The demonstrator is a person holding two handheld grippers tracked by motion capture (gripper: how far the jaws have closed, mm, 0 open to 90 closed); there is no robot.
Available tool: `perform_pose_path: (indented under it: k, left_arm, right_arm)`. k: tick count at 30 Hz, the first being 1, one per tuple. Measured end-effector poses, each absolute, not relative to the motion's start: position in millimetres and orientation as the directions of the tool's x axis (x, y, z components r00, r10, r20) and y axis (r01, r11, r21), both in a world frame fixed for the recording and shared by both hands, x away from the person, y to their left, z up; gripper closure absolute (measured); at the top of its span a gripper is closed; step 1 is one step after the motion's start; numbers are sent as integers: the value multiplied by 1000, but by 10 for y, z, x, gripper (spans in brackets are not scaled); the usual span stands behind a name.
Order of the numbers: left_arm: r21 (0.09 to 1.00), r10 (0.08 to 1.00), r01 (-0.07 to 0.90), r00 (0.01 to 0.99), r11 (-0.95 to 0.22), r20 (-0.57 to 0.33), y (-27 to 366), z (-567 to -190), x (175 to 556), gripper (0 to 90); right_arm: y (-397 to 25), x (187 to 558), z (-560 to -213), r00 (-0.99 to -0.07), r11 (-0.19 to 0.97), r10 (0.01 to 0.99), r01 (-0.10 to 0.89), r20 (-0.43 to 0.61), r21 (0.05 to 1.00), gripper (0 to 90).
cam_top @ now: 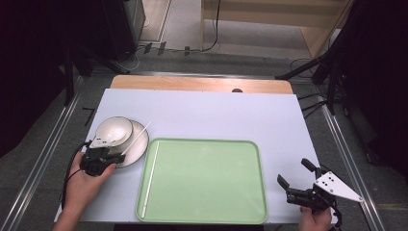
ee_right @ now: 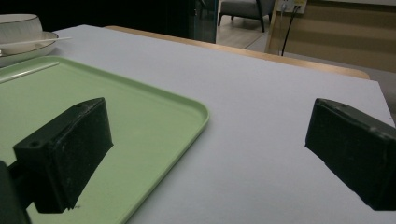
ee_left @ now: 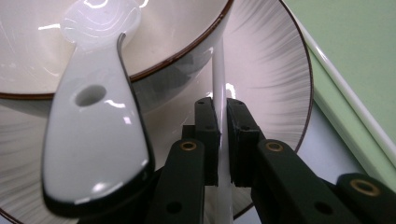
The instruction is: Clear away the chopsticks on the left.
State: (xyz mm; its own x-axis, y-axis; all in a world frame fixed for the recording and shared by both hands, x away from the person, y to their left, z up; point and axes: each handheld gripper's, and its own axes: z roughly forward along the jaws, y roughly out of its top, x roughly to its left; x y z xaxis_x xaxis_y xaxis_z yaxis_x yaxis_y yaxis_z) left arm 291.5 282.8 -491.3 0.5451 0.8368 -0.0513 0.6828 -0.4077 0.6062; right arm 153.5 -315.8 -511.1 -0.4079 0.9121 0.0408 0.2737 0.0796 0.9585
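Note:
A cream bowl (cam_top: 113, 131) with a brown rim sits on a streaked white plate (cam_top: 139, 144) at the table's left. A glossy white spoon (ee_left: 93, 126) rests in the bowl, its handle reaching over the rim. My left gripper (cam_top: 115, 156) is shut on a white chopstick (cam_top: 137, 138) that lies slanted across the plate; in the left gripper view the jaws pinch the chopstick (ee_left: 218, 70) beside the bowl. A second white chopstick (cam_top: 150, 178) lies along the left side of the green tray (cam_top: 202, 180). My right gripper (cam_top: 293, 171) stands open above the table to the right of the tray, holding nothing.
The tray takes up the middle front of the white table top (cam_top: 216, 110). A wooden strip (cam_top: 202, 84) runs along the far edge. In the right gripper view the tray's corner (ee_right: 187, 109) lies just left of the open jaws.

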Motion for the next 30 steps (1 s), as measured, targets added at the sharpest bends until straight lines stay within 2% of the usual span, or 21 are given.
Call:
perform_pose_path:
  k: [9, 13, 30]
  left_arm:
    - [638, 819, 651, 571, -411, -55, 2678, -4778, 2768, 851]
    - [655, 818, 658, 566, -372, -103, 2607, -4749, 2707, 850]
    - [652, 751, 667, 622, -360, -222, 1961, -4844, 2383, 850]
  right_arm:
    - [-3159, 1533, -5108, -412, 84, 910, 268, 35, 960, 6]
    - [-3163, 1529, -5105, -412, 83, 911, 268, 36, 960, 5]
    - [-3149, 1530, -5101, -419, 87, 908, 266, 34, 960, 6]
